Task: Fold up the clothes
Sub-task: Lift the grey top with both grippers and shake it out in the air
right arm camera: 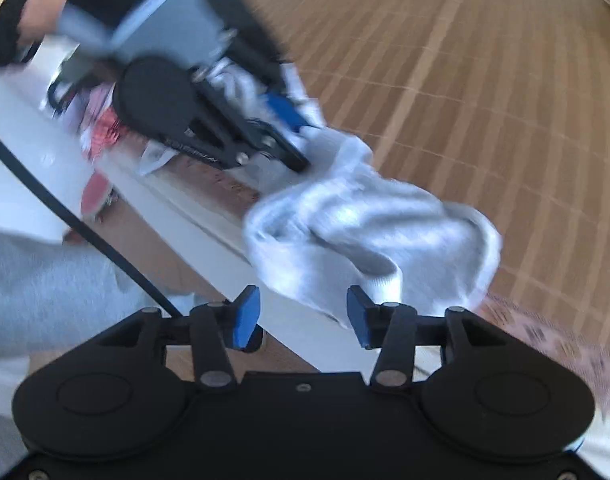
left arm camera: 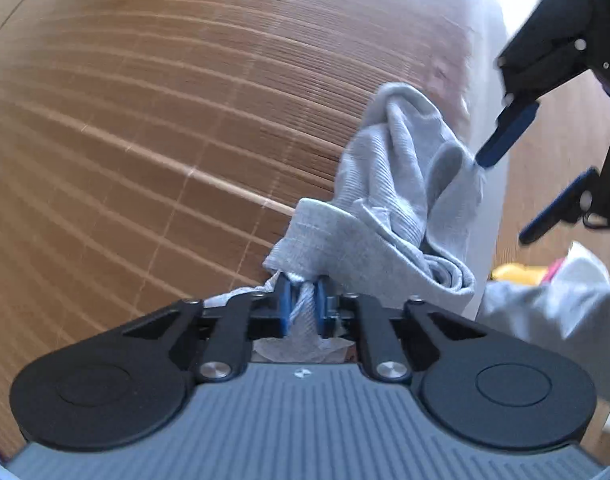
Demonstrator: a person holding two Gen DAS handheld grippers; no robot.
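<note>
A light grey garment (left arm camera: 389,208) hangs bunched in the air over the wooden floor. My left gripper (left arm camera: 304,300) is shut on a fold of it; the blue pads pinch the cloth. My right gripper (right arm camera: 303,316) is open and empty, its blue pads wide apart just short of the garment (right arm camera: 369,232). In the left wrist view the right gripper (left arm camera: 517,192) shows at the right, open, one fingertip touching the cloth. In the right wrist view the left gripper (right arm camera: 293,136) holds the garment's upper end.
Wood plank floor (left arm camera: 165,128) fills the background. A white ledge or table edge (right arm camera: 209,220) runs diagonally below the garment. Pink and red cloth (right arm camera: 101,136) lies on it at left. A patterned rug (right arm camera: 545,340) lies at right. A grey sleeve (left arm camera: 565,320) is near.
</note>
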